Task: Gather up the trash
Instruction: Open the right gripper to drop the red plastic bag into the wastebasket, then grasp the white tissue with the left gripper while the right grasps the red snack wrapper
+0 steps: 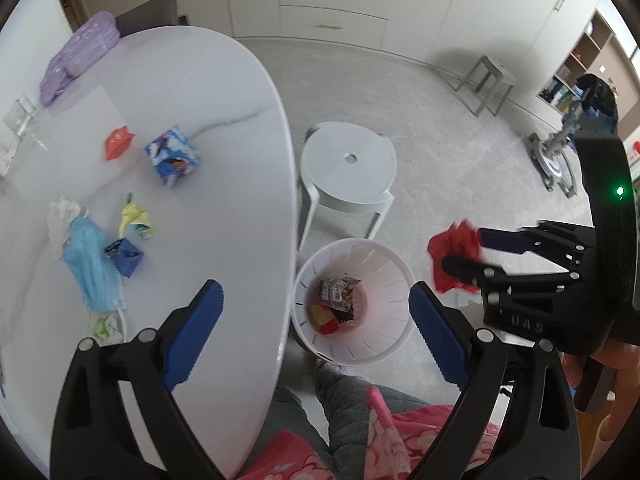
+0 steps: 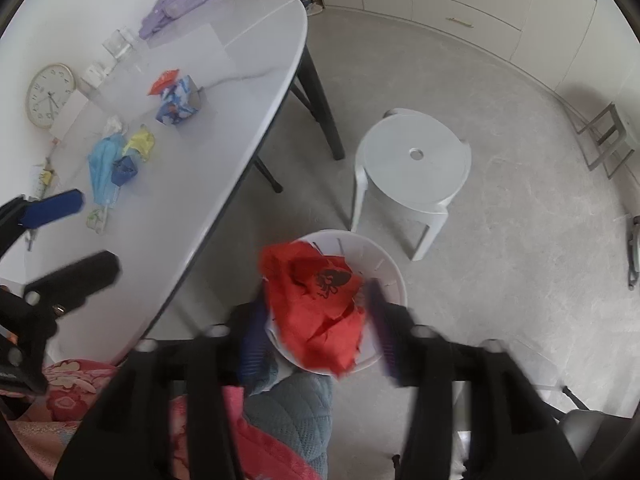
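Right tongs: your right gripper (image 2: 316,316) clamps a crumpled red paper (image 2: 316,308) between its fingers, directly over the mouth of the white bin (image 2: 390,276).
Left tongs: your left gripper (image 1: 316,328) is spread wide with nothing between its blue pads (image 1: 192,332); it hangs over the table edge and the bin.
Red paper: from the left wrist view it sits at the fingertips of your right gripper (image 1: 460,256), just right of the bin rim.
Bin: the white bin (image 1: 384,280) stands on the floor beside the table (image 1: 224,184) and in front of the white stool (image 1: 348,164); wrappers (image 1: 336,304) lie at its bottom.
Trash on table: a light blue face mask (image 1: 90,260), a dark blue wrapper (image 1: 124,256) touching it, a yellow scrap (image 1: 136,216), a white tissue (image 1: 62,212), a small green scrap (image 1: 105,326) and an orange-red wrapper (image 1: 117,142).
Other table items: a blue printed box (image 1: 173,154) near the orange-red wrapper, a purple case (image 1: 80,56) at the far end, and a round clock (image 2: 50,94).
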Demonstrator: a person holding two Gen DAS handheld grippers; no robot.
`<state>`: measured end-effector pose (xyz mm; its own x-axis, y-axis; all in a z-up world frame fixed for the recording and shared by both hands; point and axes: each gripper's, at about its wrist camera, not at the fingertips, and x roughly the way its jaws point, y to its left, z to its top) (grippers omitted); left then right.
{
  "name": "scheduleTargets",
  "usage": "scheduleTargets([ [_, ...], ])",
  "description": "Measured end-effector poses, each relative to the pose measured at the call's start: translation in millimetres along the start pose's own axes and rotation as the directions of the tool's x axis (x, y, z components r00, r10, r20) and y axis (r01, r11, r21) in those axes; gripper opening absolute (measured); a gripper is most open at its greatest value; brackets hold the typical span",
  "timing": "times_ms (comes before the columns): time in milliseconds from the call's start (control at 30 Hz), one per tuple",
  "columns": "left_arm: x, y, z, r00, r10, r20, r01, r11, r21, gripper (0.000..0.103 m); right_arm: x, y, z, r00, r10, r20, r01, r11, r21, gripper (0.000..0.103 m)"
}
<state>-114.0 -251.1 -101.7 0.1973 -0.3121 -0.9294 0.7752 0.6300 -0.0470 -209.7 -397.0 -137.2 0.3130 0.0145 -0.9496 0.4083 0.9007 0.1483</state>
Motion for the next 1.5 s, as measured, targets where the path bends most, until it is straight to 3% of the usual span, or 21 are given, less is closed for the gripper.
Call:
scheduleTargets([
  [100, -7, 3, -2, 1.000, 0.014, 0.016, -0.014, 1.000, -0.007, 0.090, -1, 5, 0, 0.998, -0.066, 0.022, 0.066, 0.998, -0.023, 0.090],
  [267, -13, 10, -6, 0.999, 0.015, 0.032, -0.014, 0.999, -0.034, 0.092, 1, 11, 2, 0.997, -0.082, 0.016, 0.083, 0.995, -0.053, 0.097],
  [600, -13, 18, -6, 0.999, 0.030, 0.029, -0.028, 0.996, -0.079, 0.092, 2, 18, 5, 0.997, -0.075, 0.009, 0.076, 0.993, -0.091, 0.097],
  [900, -15, 35, -10, 0.997, 0.081, 0.021, -0.076, 0.981, -0.176, 0.092, 9, 28, 24, 0.999, -0.046, 0.007, 0.047, 0.986, -0.163, 0.097],
  [1167, -19, 65, -21, 0.991, 0.136, -0.003, -0.131, 0.945, -0.299, 0.092, 18, 52, 51, 1.000, -0.013, 0.004, 0.014, 0.968, -0.252, 0.097],
  [1500, -16, 131, -23, 0.983, 0.180, -0.033, -0.177, 0.891, -0.418, 0.092, 30, 91, 86, 1.000, 0.015, -0.011, -0.018, 0.950, -0.313, 0.097],
])
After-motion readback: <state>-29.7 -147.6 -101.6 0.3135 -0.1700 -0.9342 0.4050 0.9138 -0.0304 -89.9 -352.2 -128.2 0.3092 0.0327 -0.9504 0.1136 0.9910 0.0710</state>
